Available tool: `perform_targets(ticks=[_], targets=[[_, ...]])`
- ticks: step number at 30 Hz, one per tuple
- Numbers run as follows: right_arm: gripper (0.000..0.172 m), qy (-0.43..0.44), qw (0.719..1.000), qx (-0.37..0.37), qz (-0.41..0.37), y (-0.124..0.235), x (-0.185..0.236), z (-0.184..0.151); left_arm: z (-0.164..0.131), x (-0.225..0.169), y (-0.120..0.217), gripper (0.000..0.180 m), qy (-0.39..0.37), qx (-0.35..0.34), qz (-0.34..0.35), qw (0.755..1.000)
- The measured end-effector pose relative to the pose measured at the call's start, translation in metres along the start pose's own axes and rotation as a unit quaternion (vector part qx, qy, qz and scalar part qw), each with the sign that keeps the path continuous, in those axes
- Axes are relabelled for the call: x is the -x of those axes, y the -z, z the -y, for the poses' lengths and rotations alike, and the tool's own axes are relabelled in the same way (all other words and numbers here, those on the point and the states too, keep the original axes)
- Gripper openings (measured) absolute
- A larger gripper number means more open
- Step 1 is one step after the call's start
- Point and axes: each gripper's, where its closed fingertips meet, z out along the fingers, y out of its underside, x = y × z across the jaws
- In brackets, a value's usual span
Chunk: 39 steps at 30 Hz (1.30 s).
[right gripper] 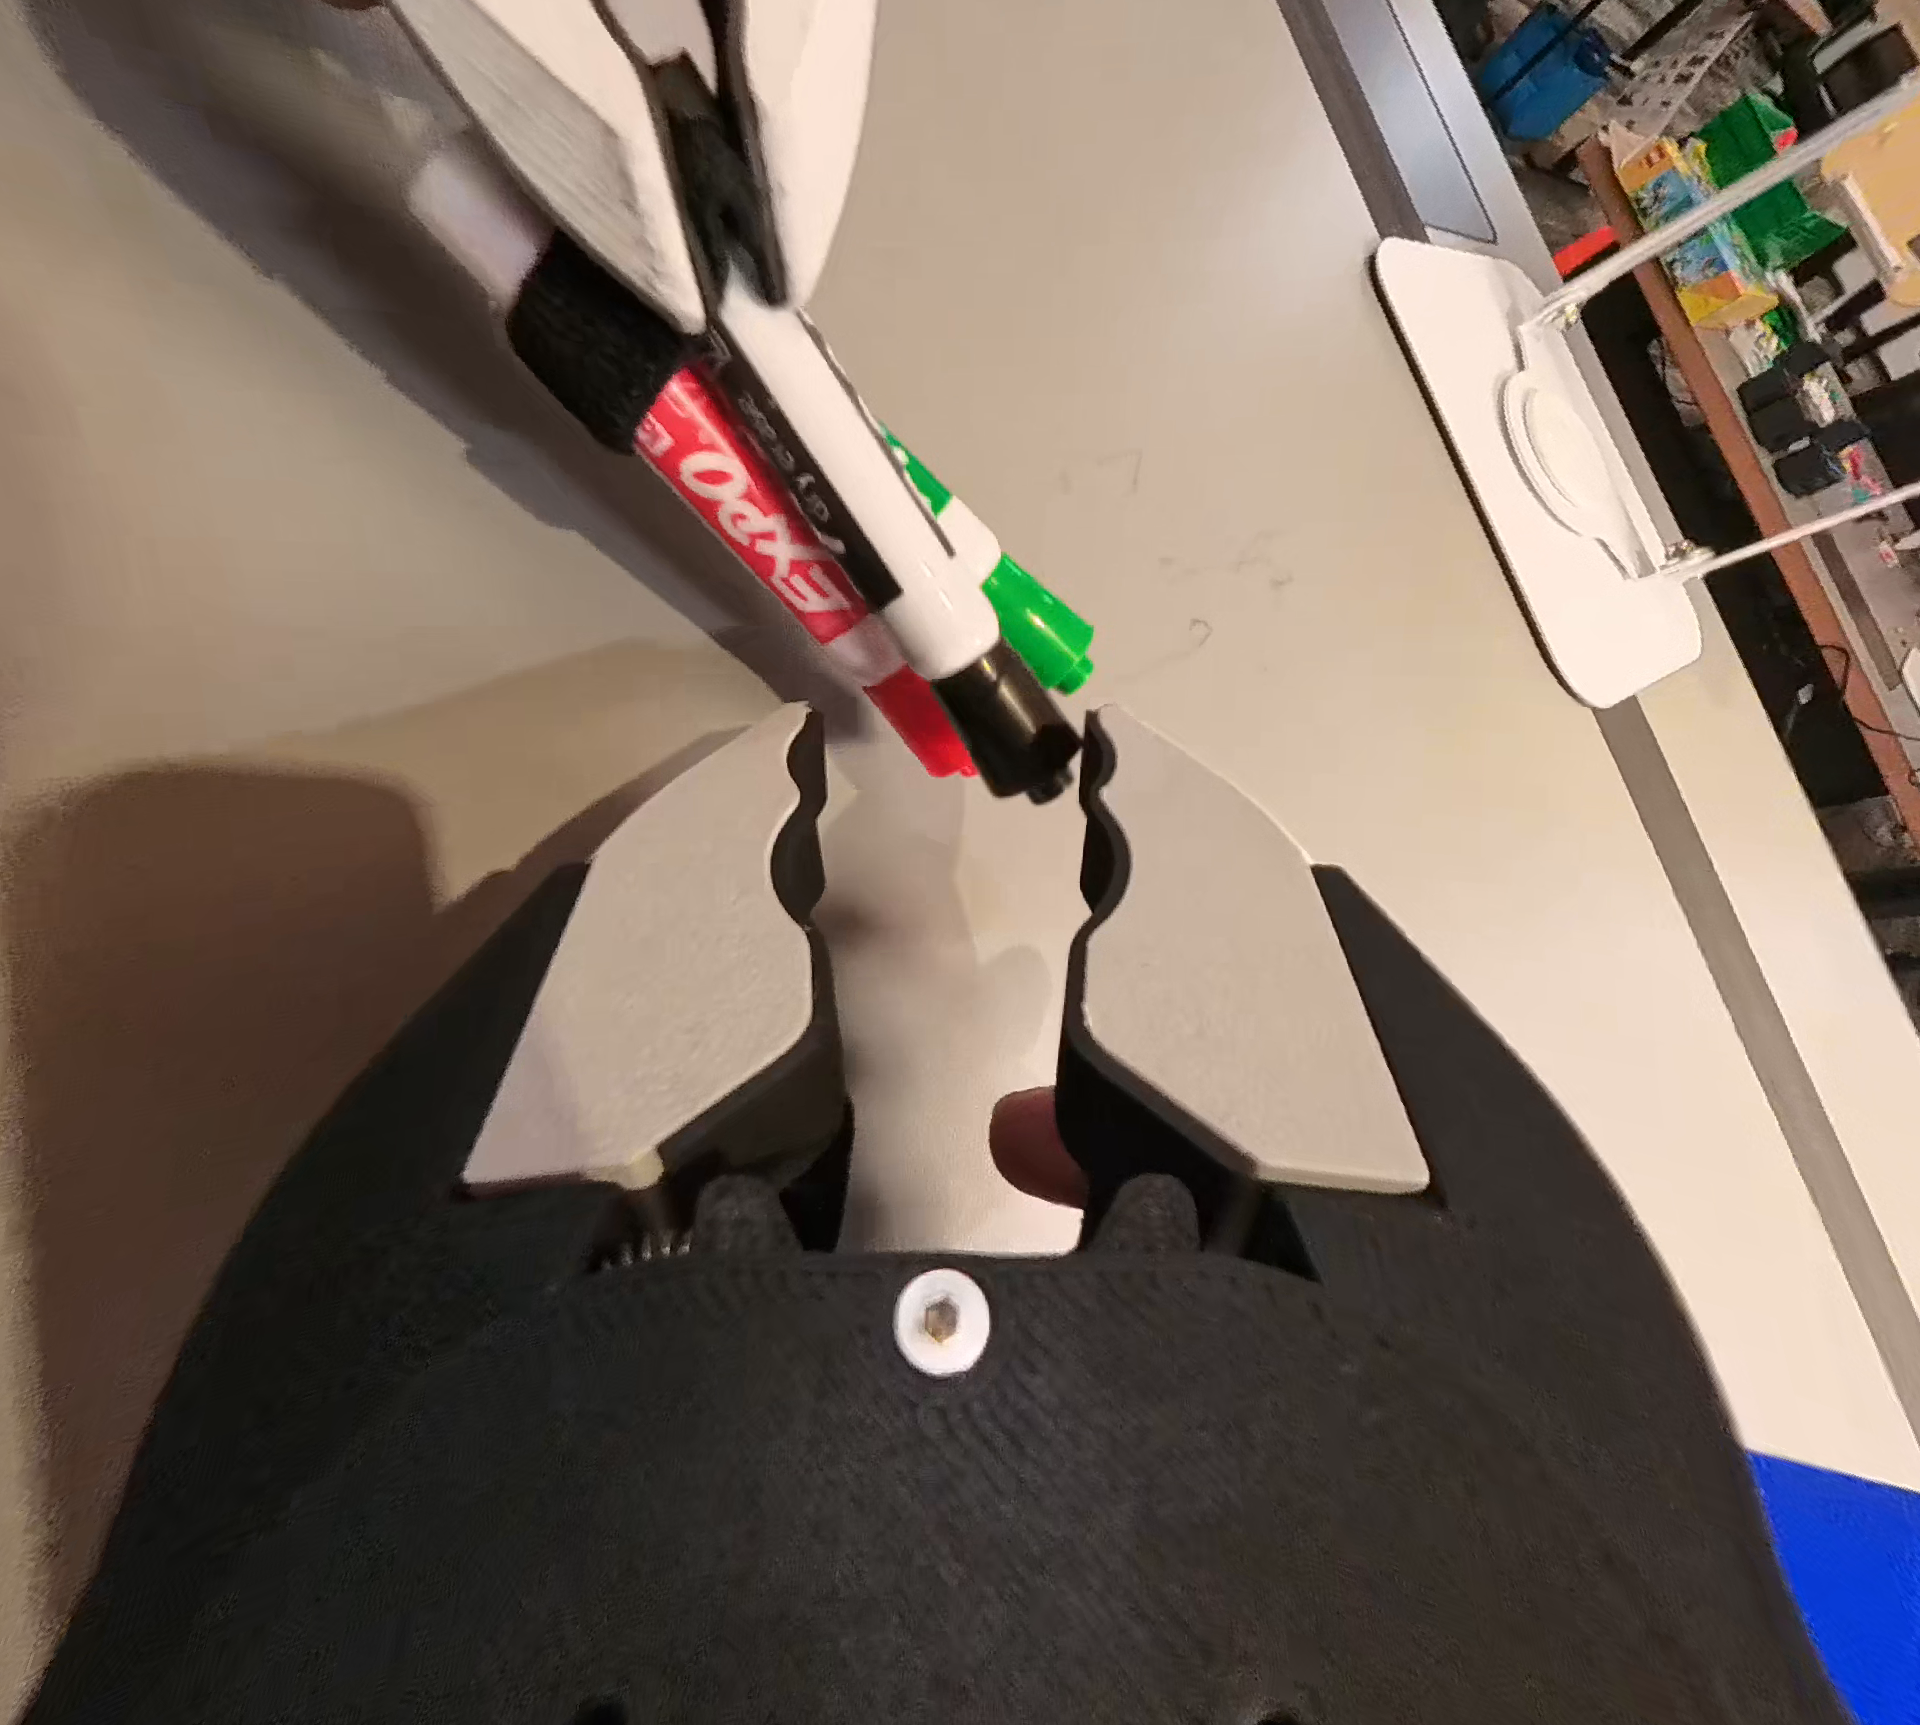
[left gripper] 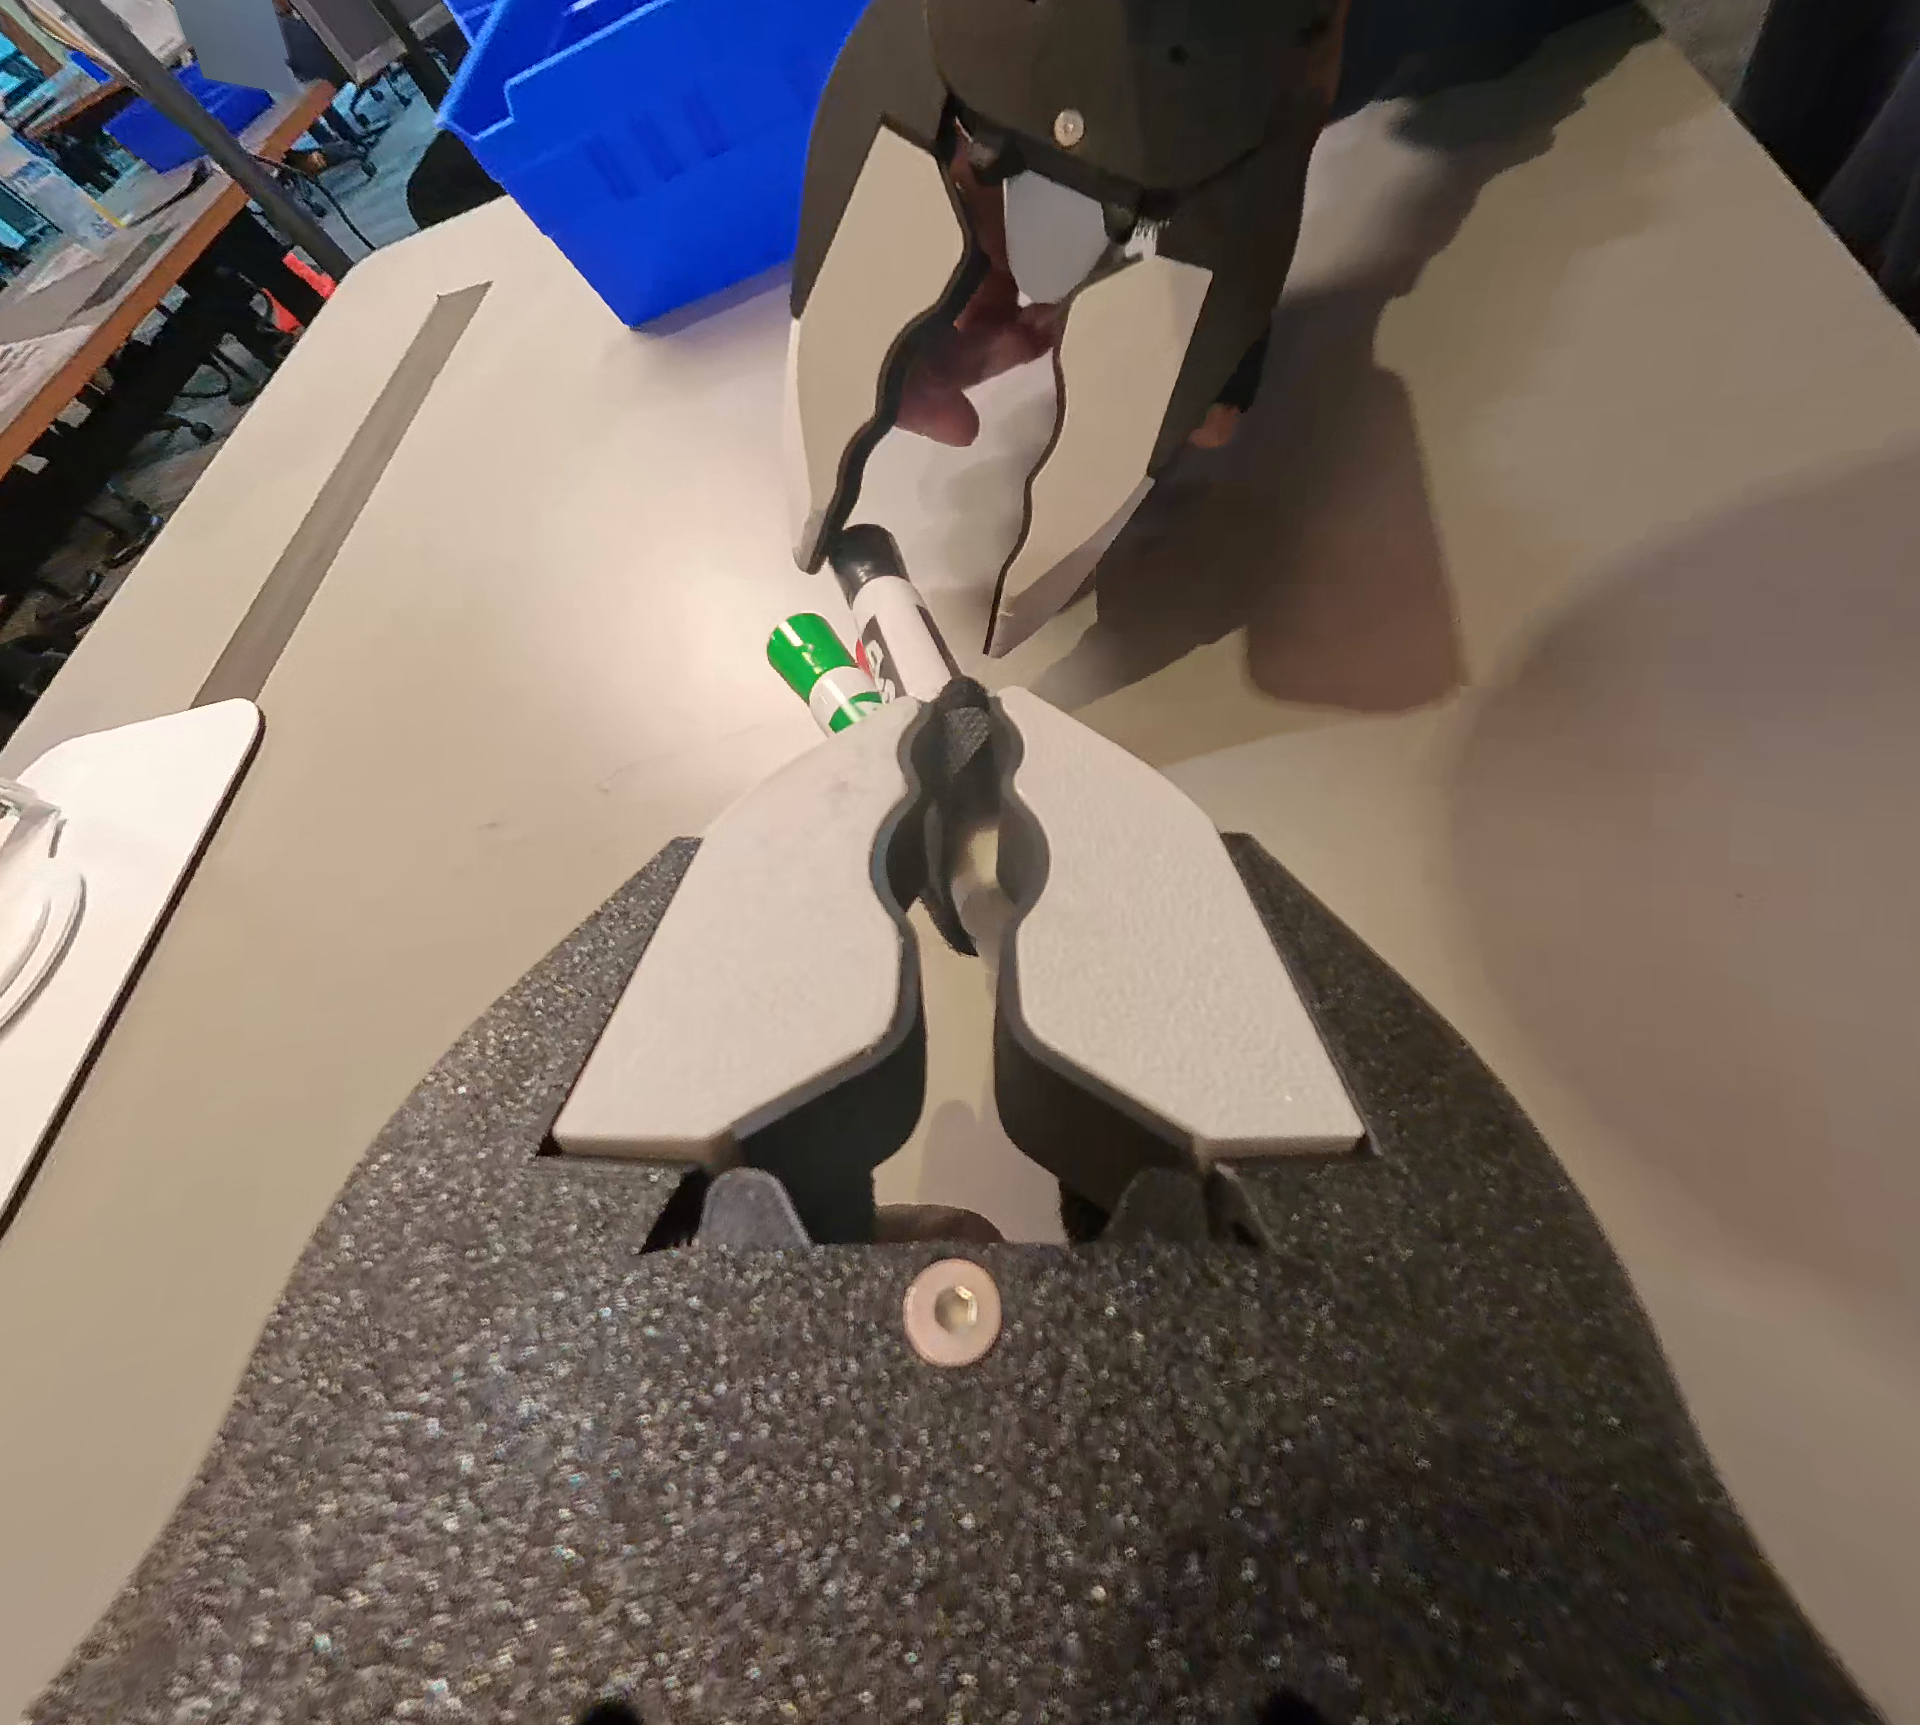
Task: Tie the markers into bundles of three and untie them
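Looking along the left gripper [left gripper: 961, 714], the left wrist view shows its jaws nearly closed, nipping a black hook-and-loop strap [left gripper: 961, 735] at the very tips; the strap runs back through the scalloped gap between the fingers. Just beyond the tips, two of the markers stick out over the beige counter [left gripper: 520, 532]: a green marker [left gripper: 816, 662] and, beside it, a black marker [left gripper: 888, 605] whose long axis runs straight away from the left jaws toward the right gripper [left gripper: 914, 579]. That gripper faces back, jaws spread wide, one fingertip just beside or touching the black cap. A blue bin [left gripper: 675, 117] stands farther back on the counter. In the right wrist view the bundle is plainer: a red marker [right gripper: 748, 522], the black marker [right gripper: 831, 470] and the green marker [right gripper: 1023, 600] lie side by side, bound by the black strap [right gripper: 597, 361] near their far end, where the left gripper [right gripper: 732, 252] pinches the strap's tail. Their capped ends point at the right gripper [right gripper: 951, 735], whose jaws stand well apart and hold nothing; the black cap reaches the mouth, close against one fingertip [right gripper: 1107, 740]. The markers lie end-on to the right jaws, so that gripper is probably nearest for steadying the bundle while the left works the strap.
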Motion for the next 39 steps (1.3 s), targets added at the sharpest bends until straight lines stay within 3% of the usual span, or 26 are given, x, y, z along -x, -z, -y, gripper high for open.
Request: perform_targets(ticks=[7, 14, 23, 32, 39], targets=[[0.051, 0.007, 1.000, -0.004, -0.017, 0.001, -0.004, 0.003, -0.002, 0.004, -0.004, 0.008, -0.011, 0.009, 0.016, 1.000], [0.059, -0.135, 0.990, -0.050, 0.004, 0.005, -0.018, 0.007, 0.015, 0.008, 0.004, 0.008, -0.020, -0.047, 0.046, 0.998], [0.064, -0.148, 0.988, -0.053, -0.007, 0.002, -0.015, 0.011, 0.016, 0.008, 0.002, 0.008, -0.012, -0.061, 0.050, 0.997], [0.060, -0.052, 0.997, -0.044, -0.029, -0.002, 0.001, 0.020, 0.009, 0.006, -0.009, 0.008, -0.014, -0.026, 0.045, 0.999], [0.063, -0.125, 0.991, -0.049, -0.027, 0.004, -0.019, 0.009, 0.011, 0.016, 0.001, 0.008, 0.032, -0.053, 0.056, 0.996]])
